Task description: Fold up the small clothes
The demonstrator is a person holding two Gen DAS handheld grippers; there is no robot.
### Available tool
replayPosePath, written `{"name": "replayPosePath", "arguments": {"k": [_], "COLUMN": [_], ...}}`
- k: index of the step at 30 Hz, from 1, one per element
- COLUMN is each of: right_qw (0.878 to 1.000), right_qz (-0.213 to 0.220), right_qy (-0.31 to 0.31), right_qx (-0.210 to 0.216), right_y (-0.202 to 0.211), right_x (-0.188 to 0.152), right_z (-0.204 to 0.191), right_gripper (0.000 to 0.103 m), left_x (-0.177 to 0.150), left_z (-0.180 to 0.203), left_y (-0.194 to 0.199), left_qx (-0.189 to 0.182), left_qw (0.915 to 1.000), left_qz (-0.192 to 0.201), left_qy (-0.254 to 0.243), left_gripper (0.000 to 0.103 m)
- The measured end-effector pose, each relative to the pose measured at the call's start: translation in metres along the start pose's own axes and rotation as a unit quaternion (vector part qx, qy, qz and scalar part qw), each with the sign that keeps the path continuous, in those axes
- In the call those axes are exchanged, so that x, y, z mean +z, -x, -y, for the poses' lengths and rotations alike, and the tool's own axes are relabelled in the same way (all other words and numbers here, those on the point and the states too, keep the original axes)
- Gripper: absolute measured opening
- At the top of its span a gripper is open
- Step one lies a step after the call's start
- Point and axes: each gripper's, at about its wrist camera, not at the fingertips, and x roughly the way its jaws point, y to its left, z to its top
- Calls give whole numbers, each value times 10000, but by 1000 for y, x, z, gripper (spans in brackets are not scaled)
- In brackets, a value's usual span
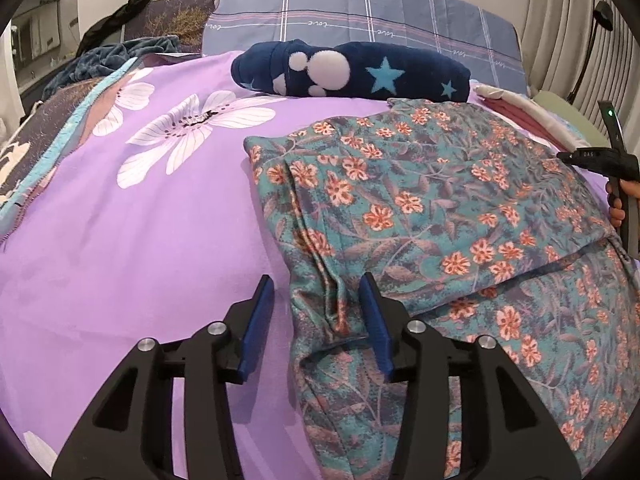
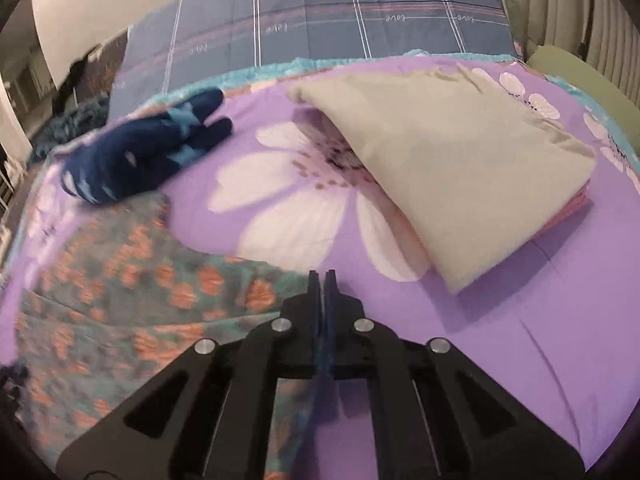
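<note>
A teal garment with orange flowers point(image 1: 432, 216) lies partly folded on the purple bedspread point(image 1: 152, 232). My left gripper point(image 1: 316, 300) is open, its blue pads either side of the garment's left folded edge, low over it. The right gripper's body shows at the far right of the left wrist view point(image 1: 612, 160). In the right wrist view the garment point(image 2: 132, 280) is blurred at the lower left. My right gripper point(image 2: 323, 276) is shut with nothing visible between its pads, at the garment's right edge.
A folded navy fleece with stars point(image 1: 352, 70) lies at the back of the bed, also in the right wrist view point(image 2: 144, 156). A folded beige and pink stack point(image 2: 444, 172) lies to the right. A blue plaid pillow point(image 1: 360, 12) is behind.
</note>
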Motion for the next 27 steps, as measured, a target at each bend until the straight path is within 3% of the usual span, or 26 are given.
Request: {"name": "replayPosePath", "arguments": {"k": [3, 5, 6, 7, 9, 10, 13, 18, 20, 24, 27], "right_qw": [9995, 9987, 9972, 9923, 9824, 9817, 9816, 9910, 9887, 9925, 9940], "right_qz": [245, 363, 403, 376, 129, 9, -230, -11, 60, -185, -195], "right_qy": [-143, 129, 257, 466, 931, 1179, 1852, 1275, 1368, 1105, 644], "right_qx": [112, 327, 572, 1084, 1612, 1496, 411, 418, 608, 488, 866], "right_y": [26, 52, 67, 85, 99, 100, 75, 97, 112, 120, 132], "right_x": [-4, -12, -20, -35, -64, -78, -121, -120, -126, -153, -174], "right_z": [5, -2, -9, -19, -38, -46, -53, -44, -46, -18, 9], "right_gripper": [14, 14, 14, 14, 14, 16, 17, 15, 17, 23, 23], "left_x": [1, 1, 0, 0, 0, 0, 0, 1, -1, -21, -48], "left_z": [-3, -6, -6, -6, -4, -3, -3, -6, -6, -4, 3], "left_y": [-1, -1, -1, -1, -1, -1, -2, 0, 8, 34, 54], "left_qx": [80, 30, 21, 32, 100, 144, 283, 283, 242, -363, -534], "left_qw": [9999, 9999, 9999, 9999, 9999, 9998, 9995, 9995, 9993, 9986, 9983], "left_qz": [-20, -28, -27, -24, -23, -24, -40, -40, -54, -85, -204], "left_qy": [68, 132, 142, 139, 107, 95, 94, 158, 268, 374, 93], "left_gripper": [57, 57, 57, 58, 59, 61, 67, 68, 68, 68, 68]}}
